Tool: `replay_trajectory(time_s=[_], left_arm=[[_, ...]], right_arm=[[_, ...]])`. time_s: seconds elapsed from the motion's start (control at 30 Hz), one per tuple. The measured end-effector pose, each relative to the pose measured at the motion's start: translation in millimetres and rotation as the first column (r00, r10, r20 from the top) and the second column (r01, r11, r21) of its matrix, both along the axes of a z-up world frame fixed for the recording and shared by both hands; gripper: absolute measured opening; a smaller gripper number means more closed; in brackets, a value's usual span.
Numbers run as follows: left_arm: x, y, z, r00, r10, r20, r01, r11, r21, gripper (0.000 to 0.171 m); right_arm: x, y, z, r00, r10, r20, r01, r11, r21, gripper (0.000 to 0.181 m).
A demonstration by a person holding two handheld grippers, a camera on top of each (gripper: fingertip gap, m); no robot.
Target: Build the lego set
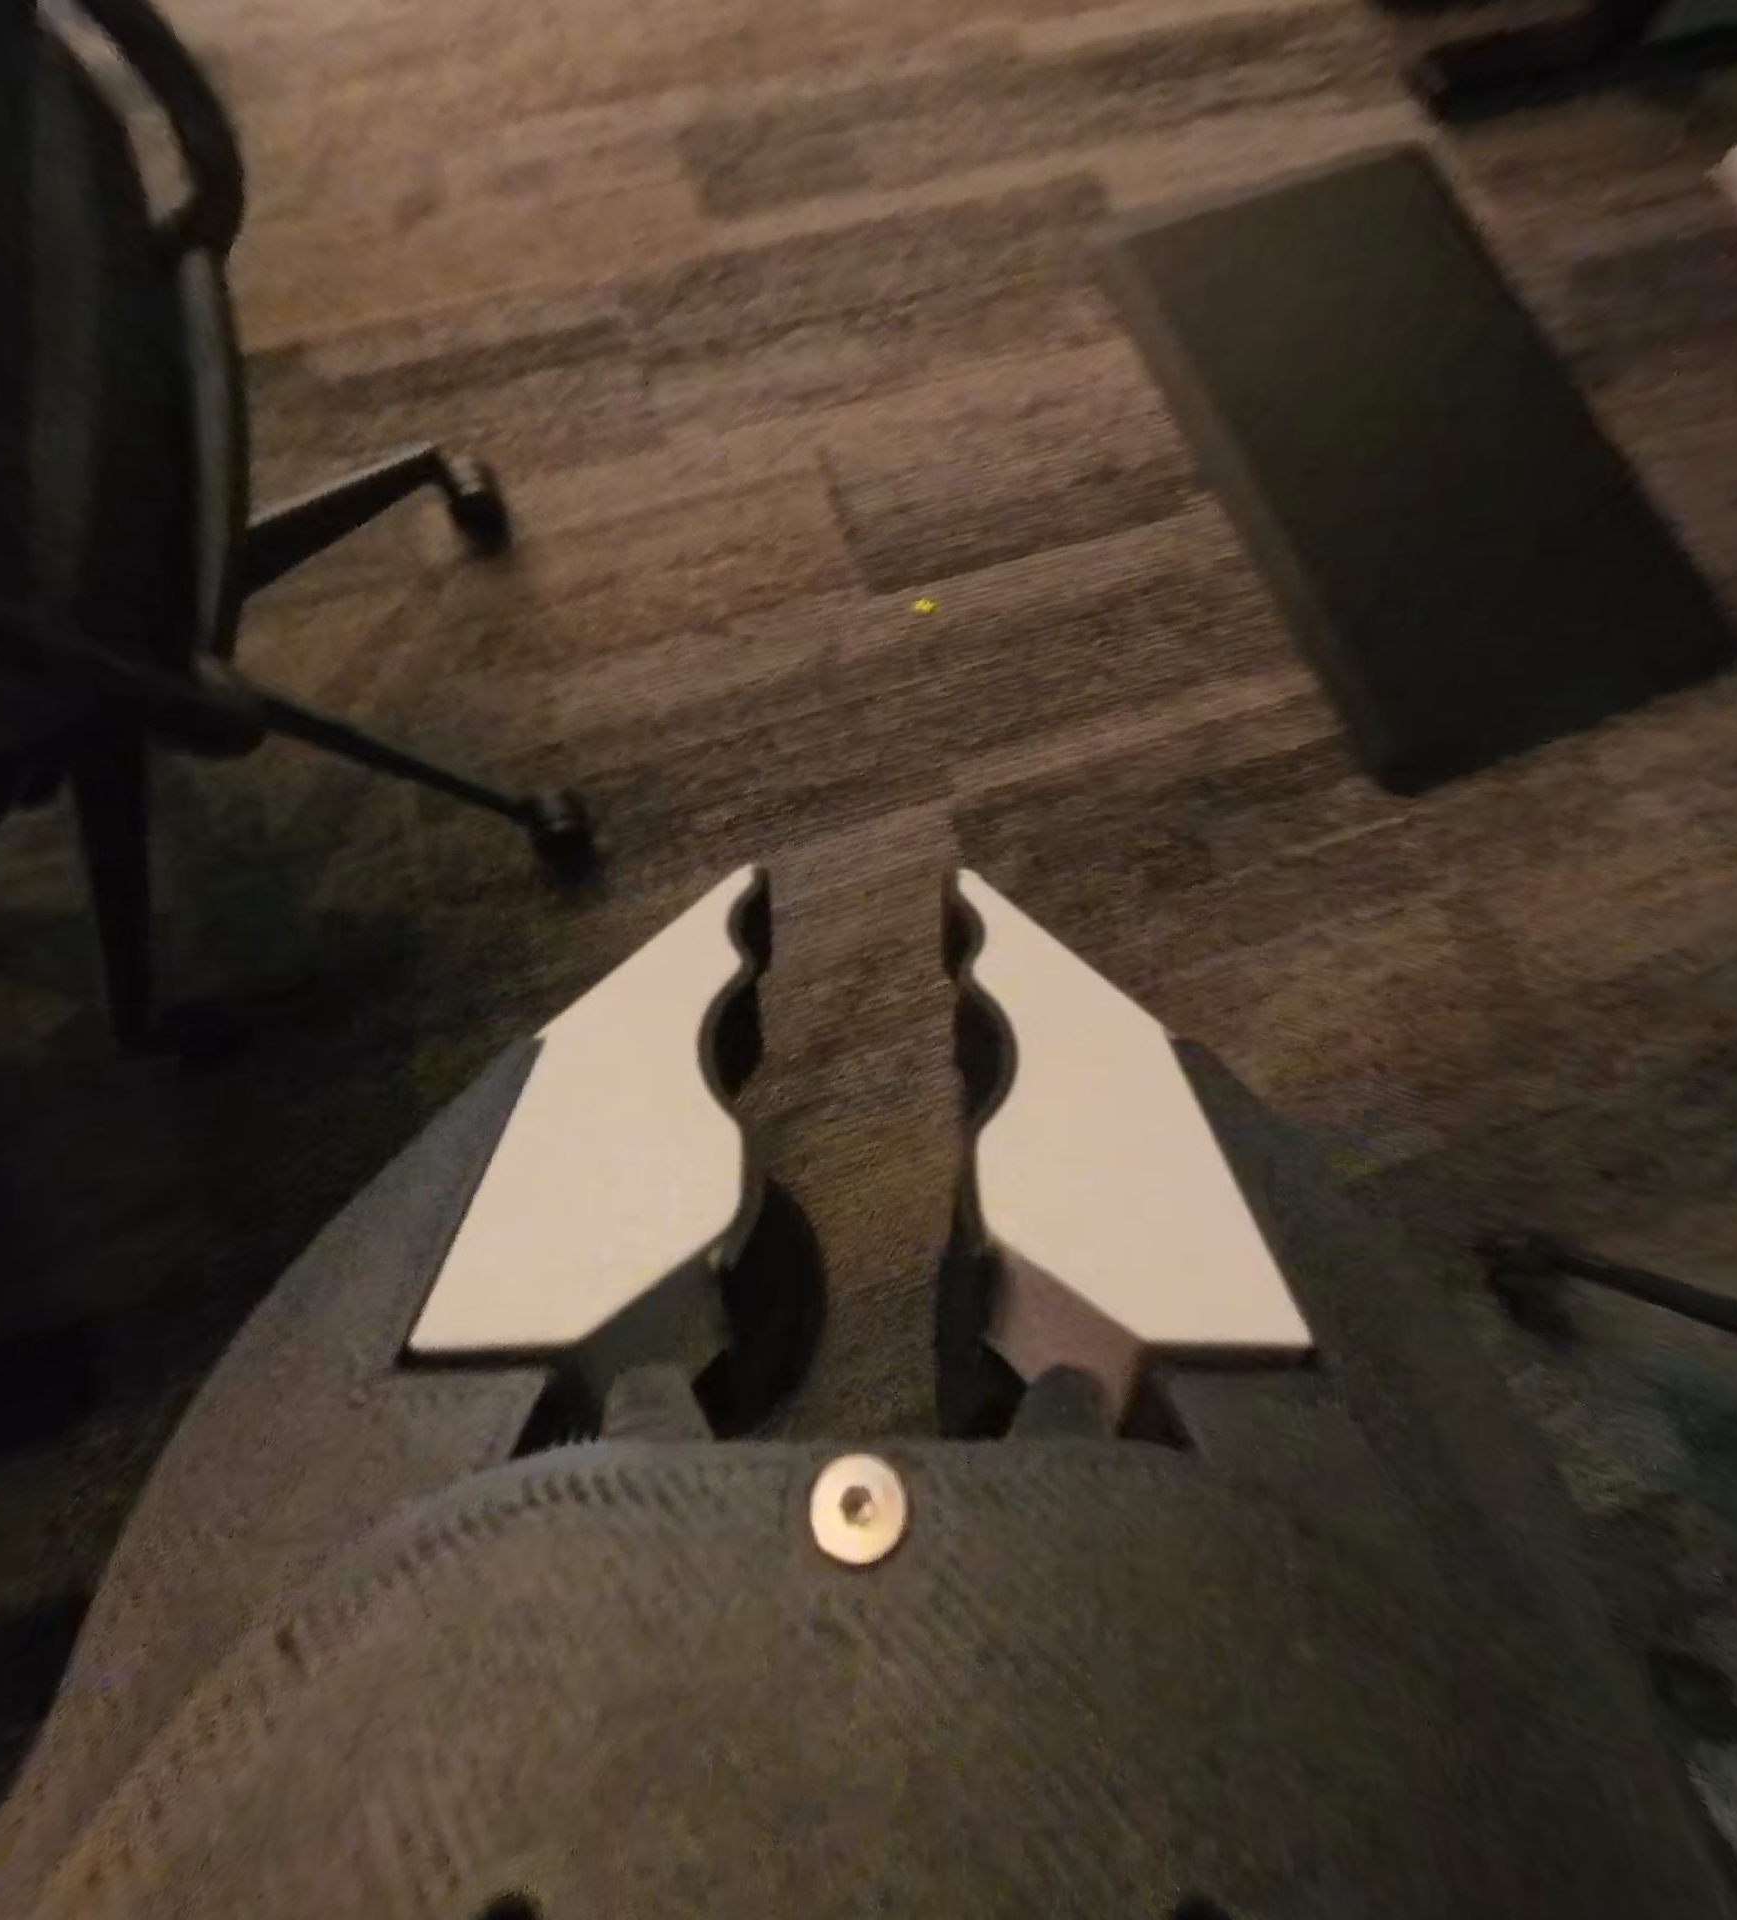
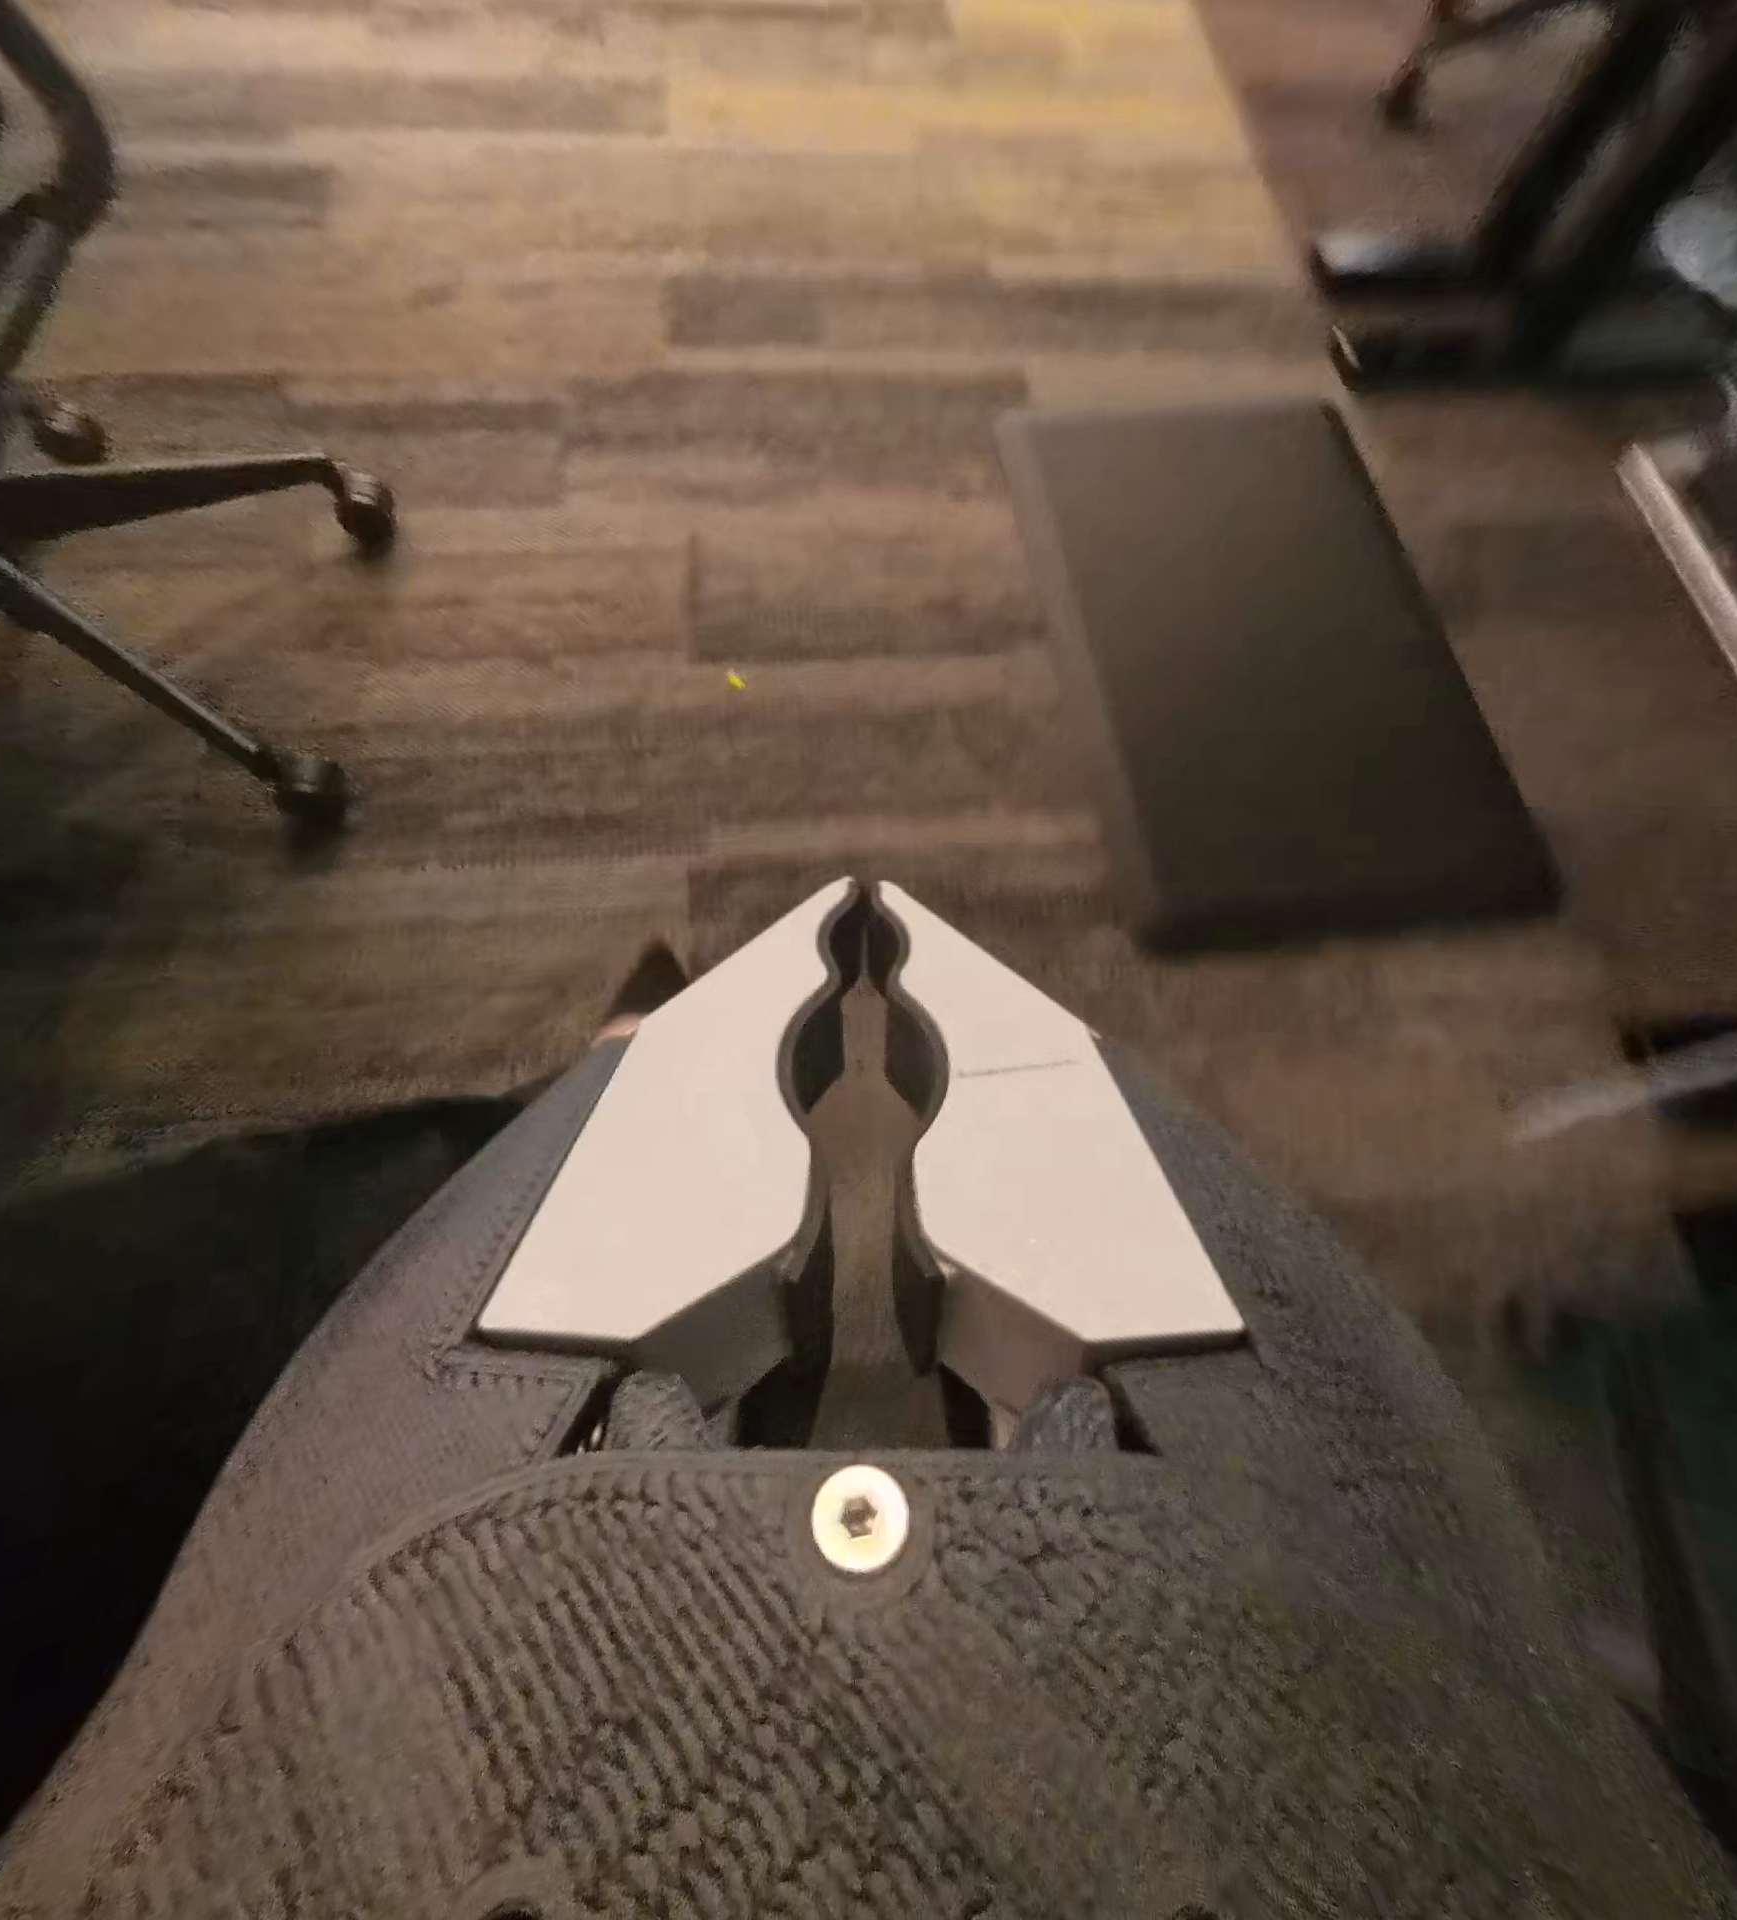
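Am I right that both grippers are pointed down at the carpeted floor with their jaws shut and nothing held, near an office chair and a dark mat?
Not quite: only the right gripper is shut. The left wrist view shows the left gripper with its jaws open, bare carpet between them. The rest holds: both are empty and point at the floor, near the office chair and dark mat.

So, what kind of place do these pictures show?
Probably an office. There is a carpet-tile floor, a black swivel chair on casters, and a dark flat mat lying on the floor. No lego is in view.
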State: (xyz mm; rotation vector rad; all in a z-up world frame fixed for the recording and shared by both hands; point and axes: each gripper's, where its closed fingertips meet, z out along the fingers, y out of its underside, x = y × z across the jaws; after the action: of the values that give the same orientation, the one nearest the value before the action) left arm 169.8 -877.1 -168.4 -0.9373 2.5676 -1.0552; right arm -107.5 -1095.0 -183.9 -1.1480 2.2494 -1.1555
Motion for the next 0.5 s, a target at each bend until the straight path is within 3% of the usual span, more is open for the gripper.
replay_trajectory(time_s=[0.13, 0.23, 0.33, 0.5], left_arm=[[54, -15, -40, 0.999, 0.042, -0.001, -0.042, 0.997, 0.071, 0.017], [119, -46, -69, 0.979, 0.197, -0.056, -0.193, 0.978, 0.077, 0.001], [186, -79, -72, 0.936, 0.35, -0.018, -0.35, 0.936, 0.022, 0.0], [234, -124, -81, 0.935, 0.353, 0.016, -0.352, 0.934, -0.058, 0.0]], right_arm=[[85, -57, -13, 0.982, 0.165, -0.092, -0.167, 0.986, -0.014, 0.0], [152, -107, -39, 0.95, 0.273, -0.152, -0.268, 0.962, 0.052, 0.003], [246, -132, -55, 0.91, 0.407, 0.083, -0.415, 0.878, 0.239, 0.023], [353, -198, -179, 0.847, 0.531, -0.021, -0.494, 0.802, 0.337, 0.038]])
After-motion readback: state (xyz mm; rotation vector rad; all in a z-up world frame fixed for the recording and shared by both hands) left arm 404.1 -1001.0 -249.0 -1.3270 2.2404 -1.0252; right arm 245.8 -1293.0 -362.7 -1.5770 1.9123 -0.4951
